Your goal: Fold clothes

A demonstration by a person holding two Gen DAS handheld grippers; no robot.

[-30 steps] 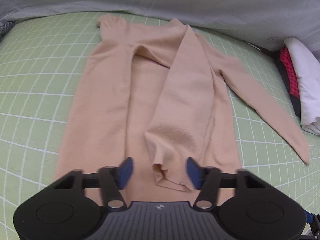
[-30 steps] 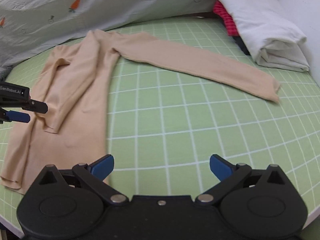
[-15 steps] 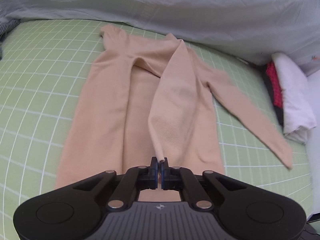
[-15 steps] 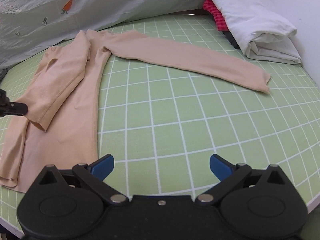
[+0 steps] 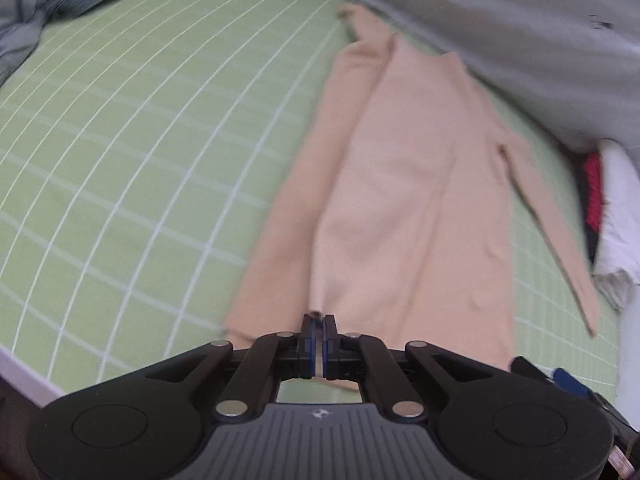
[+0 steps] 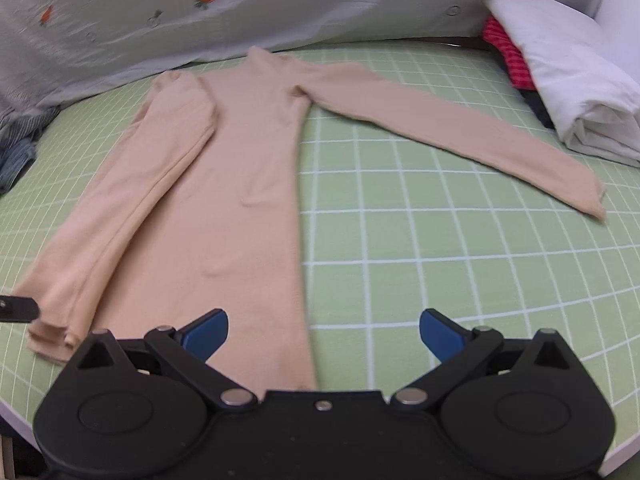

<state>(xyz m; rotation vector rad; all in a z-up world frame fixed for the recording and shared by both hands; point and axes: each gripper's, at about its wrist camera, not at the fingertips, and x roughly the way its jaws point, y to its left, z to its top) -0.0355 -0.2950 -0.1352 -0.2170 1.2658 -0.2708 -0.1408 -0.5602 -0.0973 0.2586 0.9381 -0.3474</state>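
Observation:
A beige long-sleeved garment [image 6: 244, 200] lies flat on the green gridded mat [image 6: 440, 260], neck toward the far side. Its left sleeve [image 6: 132, 216] is folded along the body's left side; its right sleeve [image 6: 448, 136] stretches out to the right. My left gripper [image 5: 318, 322] is shut on the cuff of the folded sleeve near the hem; the garment [image 5: 408, 200] shows ahead of it, blurred. Its tip shows at the left edge of the right wrist view [image 6: 18, 309]. My right gripper [image 6: 323, 326] is open and empty above the hem's right corner.
A grey carrot-print sheet [image 6: 240, 8] lies along the far side. Folded white and red clothes [image 6: 560, 80] are stacked at the right. Blue-grey clothes [image 6: 16, 152] lie at the far left. The mat's near edge [image 5: 24, 376] is just below the left gripper.
My left gripper shut on the sleeve cuff, then carried it left, laying the sleeve along the body's left side. The right gripper moved left toward the hem, still open.

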